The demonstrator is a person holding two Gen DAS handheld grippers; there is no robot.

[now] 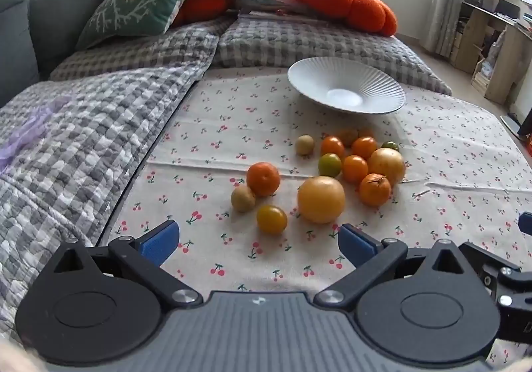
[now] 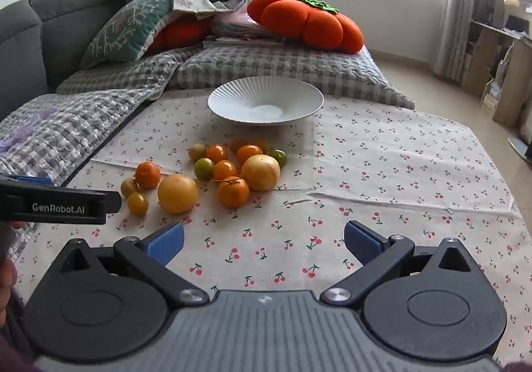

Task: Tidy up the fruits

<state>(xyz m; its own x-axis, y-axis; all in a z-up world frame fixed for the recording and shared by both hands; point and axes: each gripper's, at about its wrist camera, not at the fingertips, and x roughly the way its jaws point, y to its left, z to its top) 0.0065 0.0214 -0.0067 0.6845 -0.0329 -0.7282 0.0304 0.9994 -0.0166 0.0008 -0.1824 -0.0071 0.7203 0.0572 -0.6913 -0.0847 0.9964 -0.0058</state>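
— While the white ribbed bowl (image 2: 265,102) sits empty on the cherry-print cloth (image 2: 382,179), where are the fruits?
— Just in front of the bowl, in a loose bunch: small oranges (image 2: 233,191), little tomatoes (image 2: 204,168) and two big yellow fruits (image 2: 177,188).
— And the jaws?
— Left gripper (image 1: 258,239) and right gripper (image 2: 264,240) both stand wide open, holding nothing, nearer than the fruits.
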